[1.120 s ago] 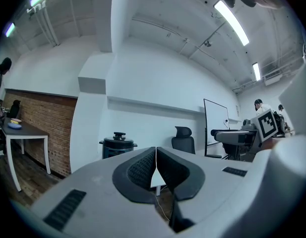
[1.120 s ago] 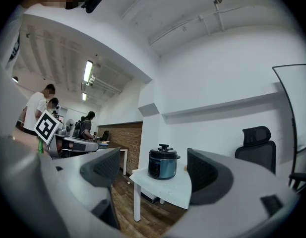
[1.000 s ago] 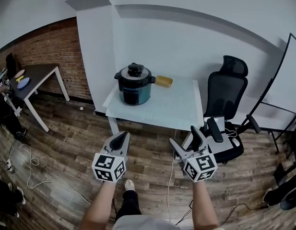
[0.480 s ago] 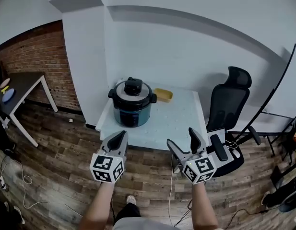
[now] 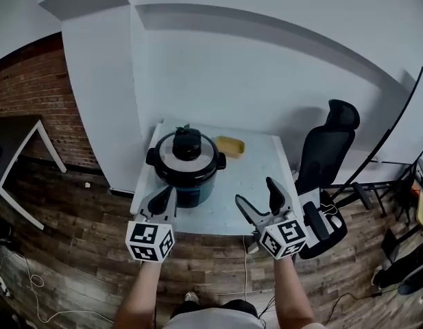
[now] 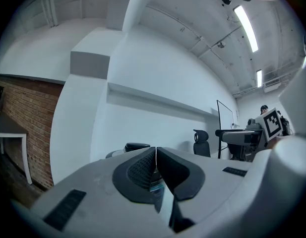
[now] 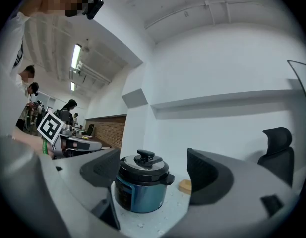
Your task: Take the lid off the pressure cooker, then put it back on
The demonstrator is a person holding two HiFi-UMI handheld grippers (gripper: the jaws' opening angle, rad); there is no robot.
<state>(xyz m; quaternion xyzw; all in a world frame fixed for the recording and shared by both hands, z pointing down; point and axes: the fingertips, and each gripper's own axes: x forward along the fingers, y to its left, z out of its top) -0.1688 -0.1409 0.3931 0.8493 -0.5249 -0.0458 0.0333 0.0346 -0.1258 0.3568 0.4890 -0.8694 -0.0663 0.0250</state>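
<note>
A blue pressure cooker (image 5: 187,173) stands on the white table (image 5: 247,197), its black and silver lid (image 5: 186,157) with a black knob (image 5: 187,140) seated on top. My left gripper (image 5: 160,201) is shut with nothing in it, held just in front of the cooker's left side. My right gripper (image 5: 259,200) stands open over the table's front edge, to the right of the cooker. In the right gripper view the pressure cooker (image 7: 142,188) shows between the open jaws, its lid (image 7: 144,166) in place. In the left gripper view only the lid's edge (image 6: 137,147) peeks over the shut pads.
A small yellow dish (image 5: 230,145) lies on the table behind the cooker, yellow dish (image 7: 185,186) also in the right gripper view. A black office chair (image 5: 329,156) stands right of the table. White wall is behind, a brick wall (image 5: 26,108) at the left. Wood floor below.
I have moved closer to the table: the cooker now lies just ahead of both grippers. Both grippers rose towards the table edge; their jaws are unchanged.
</note>
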